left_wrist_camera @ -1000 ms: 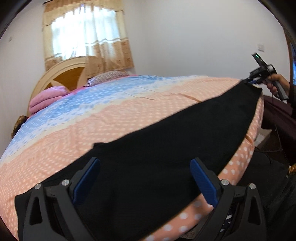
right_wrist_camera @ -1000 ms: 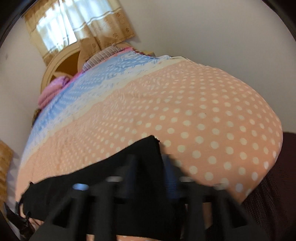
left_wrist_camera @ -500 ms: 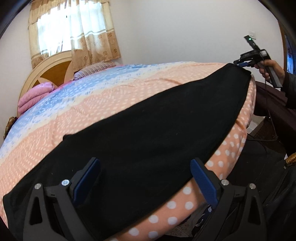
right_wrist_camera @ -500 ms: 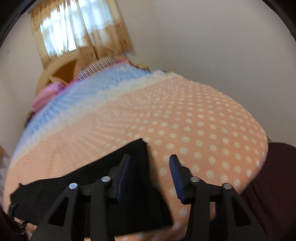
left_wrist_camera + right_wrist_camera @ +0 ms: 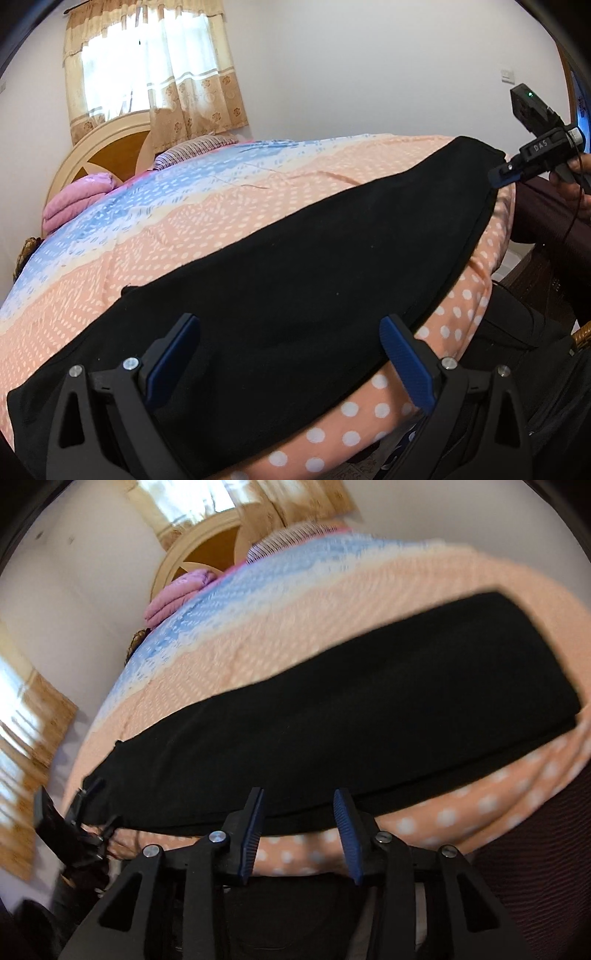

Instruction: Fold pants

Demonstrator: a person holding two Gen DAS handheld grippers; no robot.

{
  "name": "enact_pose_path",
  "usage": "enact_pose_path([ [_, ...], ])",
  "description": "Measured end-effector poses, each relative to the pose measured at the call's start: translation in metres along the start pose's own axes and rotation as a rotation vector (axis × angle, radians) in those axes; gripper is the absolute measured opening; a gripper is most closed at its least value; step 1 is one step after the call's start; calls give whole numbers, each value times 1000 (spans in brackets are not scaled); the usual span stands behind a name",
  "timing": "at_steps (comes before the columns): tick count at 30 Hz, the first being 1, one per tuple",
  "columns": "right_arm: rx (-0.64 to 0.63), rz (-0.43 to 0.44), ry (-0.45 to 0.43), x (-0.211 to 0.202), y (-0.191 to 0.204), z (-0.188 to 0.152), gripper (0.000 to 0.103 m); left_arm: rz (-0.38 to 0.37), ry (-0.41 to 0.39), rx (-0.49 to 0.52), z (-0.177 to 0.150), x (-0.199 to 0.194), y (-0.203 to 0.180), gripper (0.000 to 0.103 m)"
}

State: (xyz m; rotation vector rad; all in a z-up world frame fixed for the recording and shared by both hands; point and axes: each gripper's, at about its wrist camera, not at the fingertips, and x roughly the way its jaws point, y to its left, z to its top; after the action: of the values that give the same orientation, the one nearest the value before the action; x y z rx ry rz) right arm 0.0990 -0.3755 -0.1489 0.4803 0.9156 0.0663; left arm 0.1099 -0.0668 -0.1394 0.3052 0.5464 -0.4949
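The black pants (image 5: 314,266) lie flat as one long strip along the near side of the bed, from lower left to upper right. My left gripper (image 5: 291,339) hovers wide open over their left part, pads not pressing the cloth. My right gripper (image 5: 500,177) sits at the strip's far right end, held by a hand (image 5: 570,186). In the right wrist view the pants (image 5: 351,709) stretch across the frame. There my right gripper (image 5: 300,812) is partly open and its jaws are closing. The pants' near edge shows between the tips, unpinched. The left gripper (image 5: 86,805) is blurred at the strip's left end.
The bedspread (image 5: 240,218) is peach with white dots and has a blue band further back. A folded pink blanket (image 5: 74,201) and a striped pillow (image 5: 192,149) lie by the round wooden headboard (image 5: 110,146). Dark maroon fabric (image 5: 546,218) is beside the bed's right end.
My right gripper opened, let go of the pants' right end and pulled back, so the whole strip now shows in its view. The left gripper shifted slightly and stayed open.
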Motion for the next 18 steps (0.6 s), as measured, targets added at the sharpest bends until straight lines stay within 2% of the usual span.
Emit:
enact_pose_path([
  [5, 50, -60, 23, 14, -3, -5, 39, 4, 11, -60, -6, 4, 12, 100],
  [9, 79, -70, -5, 18, -3, -6, 38, -2, 25, -114, -12, 10, 20, 100],
  [10, 85, -81, -18, 19, -3, -6, 31, -3, 27, -122, -14, 11, 21, 100],
  [11, 88, -88, -31, 19, -2, -6, 17, -3, 29, -127, -15, 11, 21, 100],
  [12, 84, -86, -46, 18, -1, -5, 8, -2, 28, -131, -16, 10, 22, 100],
  [13, 81, -88, -51, 18, -1, -5, 3, -1, 28, -131, -17, 10, 22, 100],
  [18, 67, -75, -86, 4, 3, -7, 2, 7, 27, -150, -19, 7, 27, 100],
])
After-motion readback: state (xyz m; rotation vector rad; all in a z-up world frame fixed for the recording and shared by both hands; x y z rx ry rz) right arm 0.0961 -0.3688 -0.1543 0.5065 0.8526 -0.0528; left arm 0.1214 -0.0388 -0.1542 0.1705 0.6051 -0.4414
